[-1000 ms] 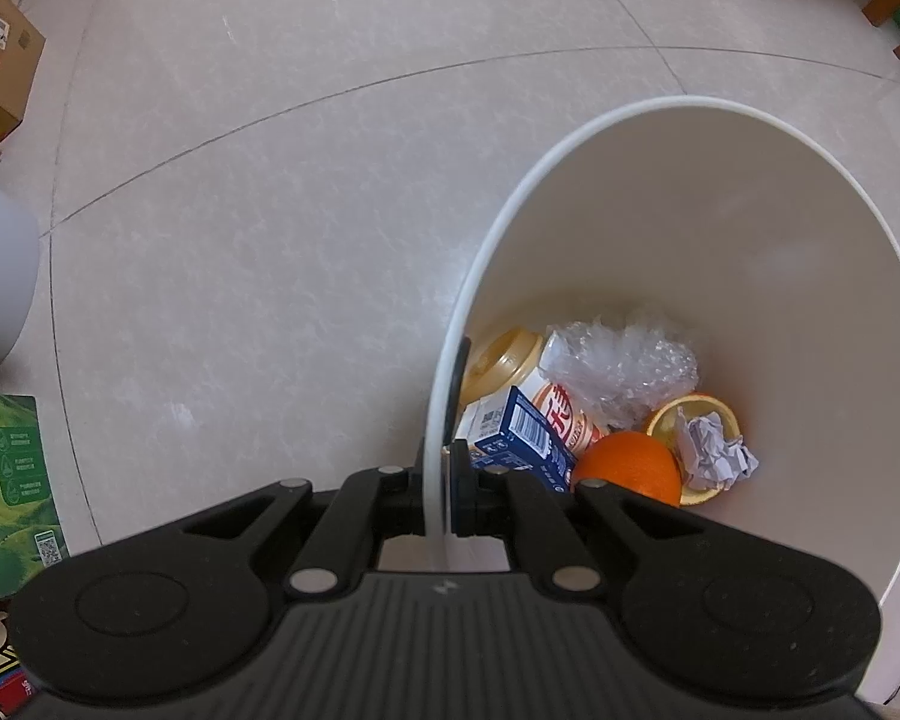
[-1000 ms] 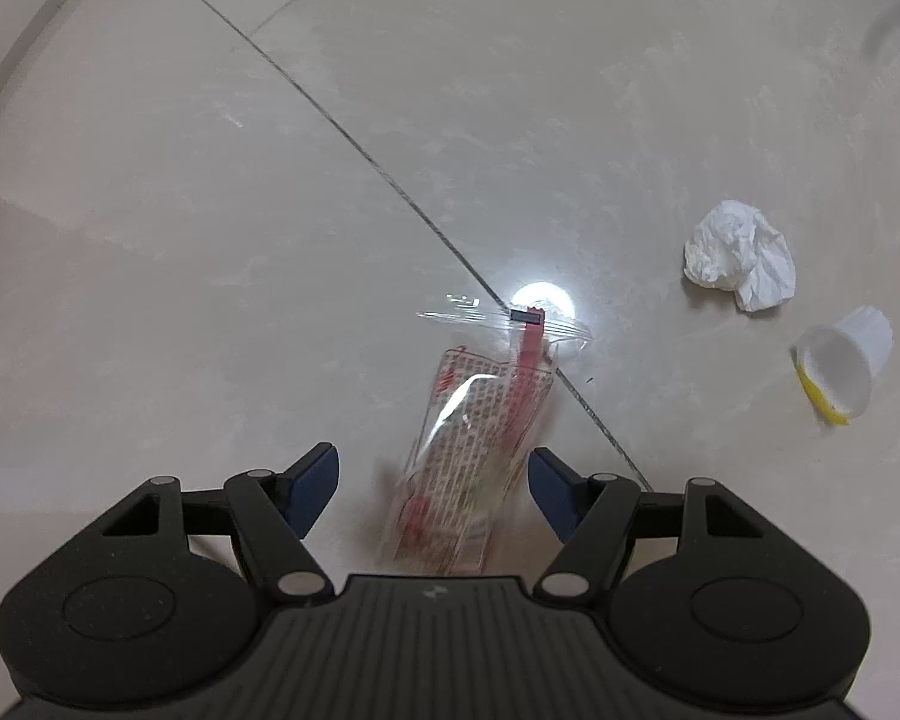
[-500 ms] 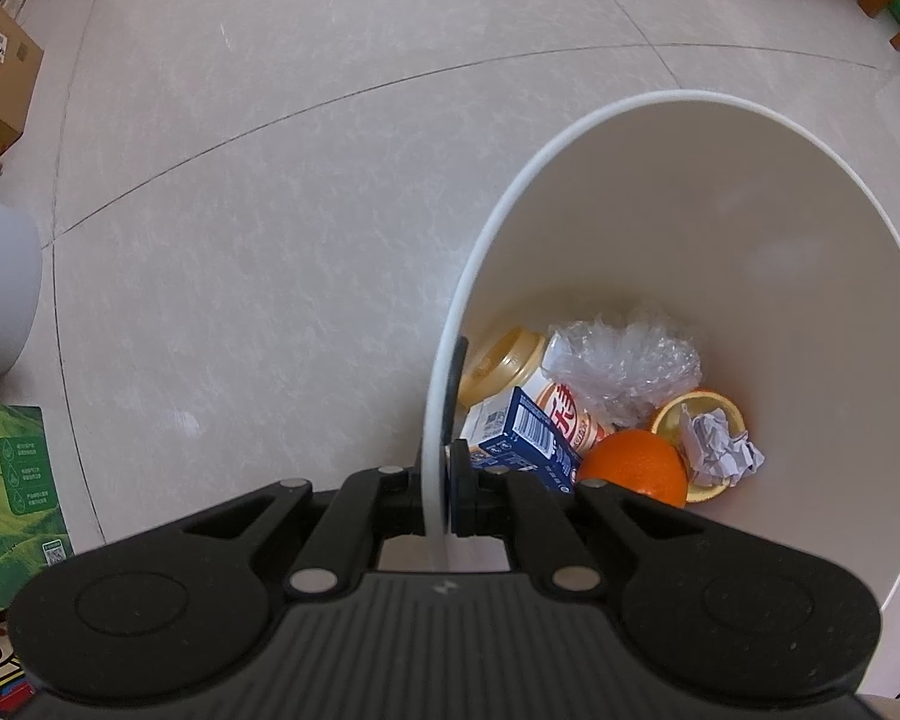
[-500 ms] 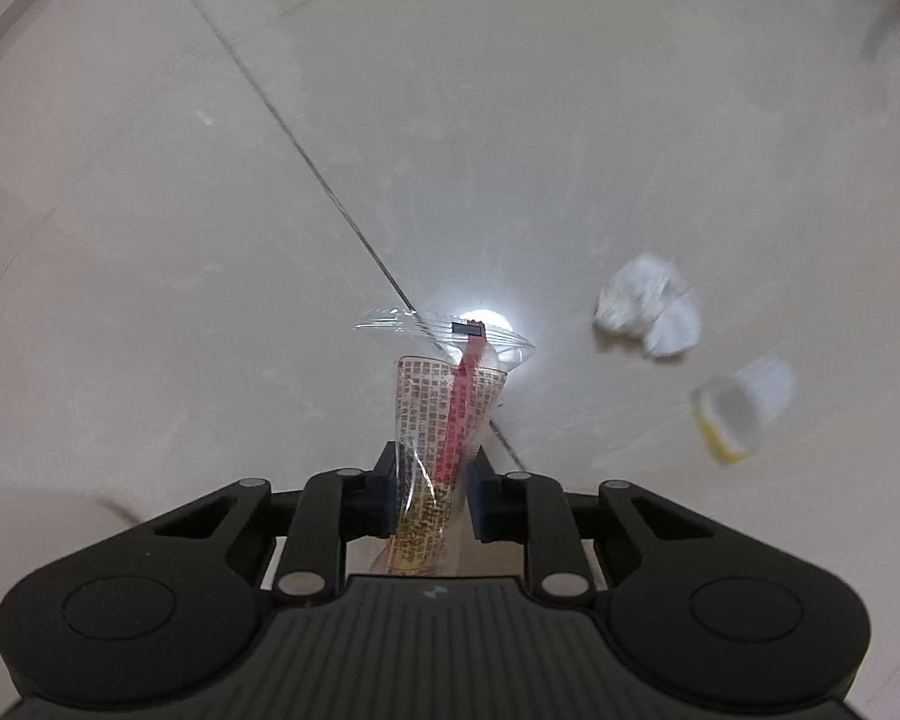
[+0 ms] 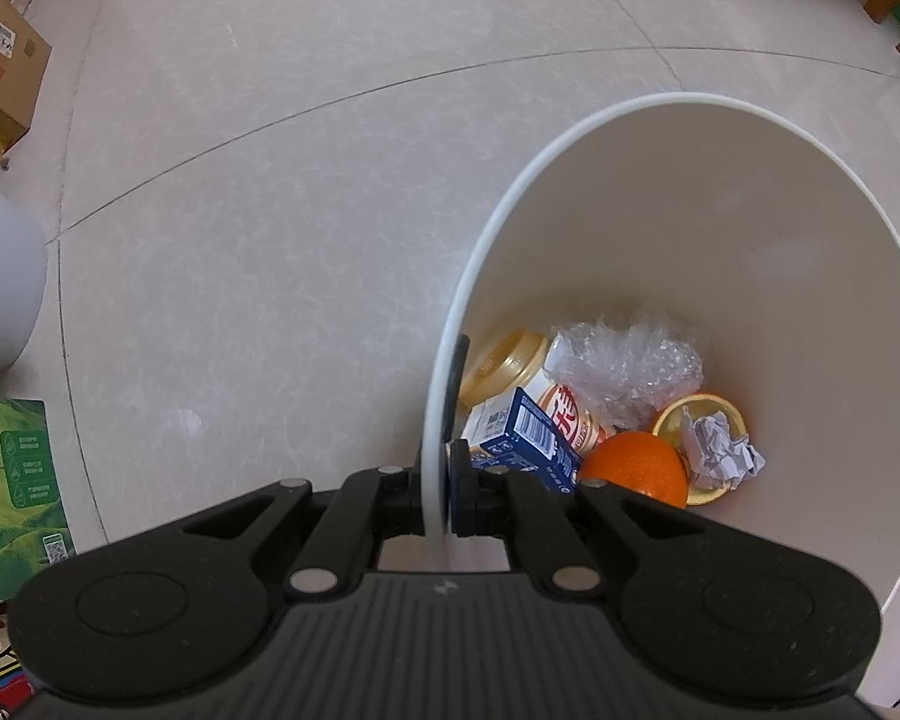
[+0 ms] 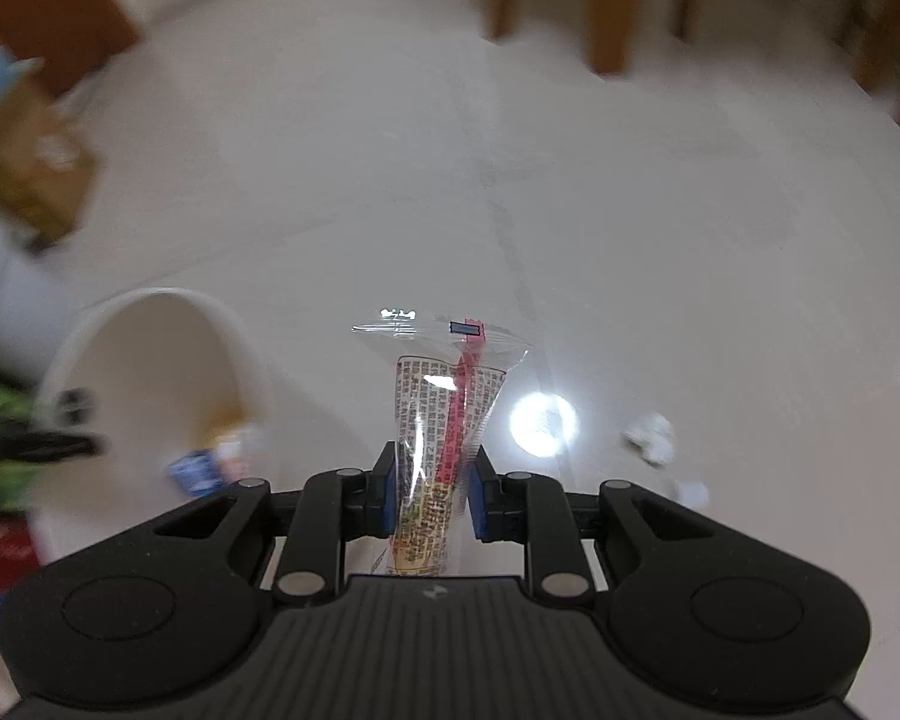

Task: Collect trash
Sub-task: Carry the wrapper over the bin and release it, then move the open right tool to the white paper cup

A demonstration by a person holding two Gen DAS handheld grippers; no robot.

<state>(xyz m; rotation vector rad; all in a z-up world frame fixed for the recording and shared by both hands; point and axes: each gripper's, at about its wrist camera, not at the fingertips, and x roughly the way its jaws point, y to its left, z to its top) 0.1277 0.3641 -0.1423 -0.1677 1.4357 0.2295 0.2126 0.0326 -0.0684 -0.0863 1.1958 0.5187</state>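
Overhead, the left gripper (image 5: 435,495) points down at the pale tiled floor (image 5: 270,228) with its jaws pressed together on the thin rim of the round white plastic trash bin (image 5: 750,228), one finger outside the wall and one inside. At the bottom of the bin lie a blue and white printed carton (image 5: 525,435), a cream bottle with a yellow-brown cap (image 5: 501,360), a crumpled clear plastic bag (image 5: 624,369), a whole orange (image 5: 636,471) and a yellow cup (image 5: 699,414) with a crumpled scrap of white paper (image 5: 717,450) resting in it. On the left edge of that view sit a brown cardboard box (image 5: 0,78), a white rounded container (image 5: 0,282) and a green printed box (image 5: 12,480).

The right gripper (image 6: 432,495) is held above the floor, its blue-padded jaws pinching a clear plastic wrapper with red and black printing (image 6: 444,420); the wrapper stands up out of the jaws and flares at its sealed top edge. In the right wrist view the white bin appears to the lower left of the wrapper, blurred, with the other gripper dark at its rim. To the right of the wrapper, a bright reflection (image 6: 543,425) shines on the floor, and beyond it lie a crumpled white paper ball (image 6: 651,438) and a small white piece (image 6: 690,492) too blurred to identify. Wooden furniture legs (image 6: 609,6) stand at the top of the view.
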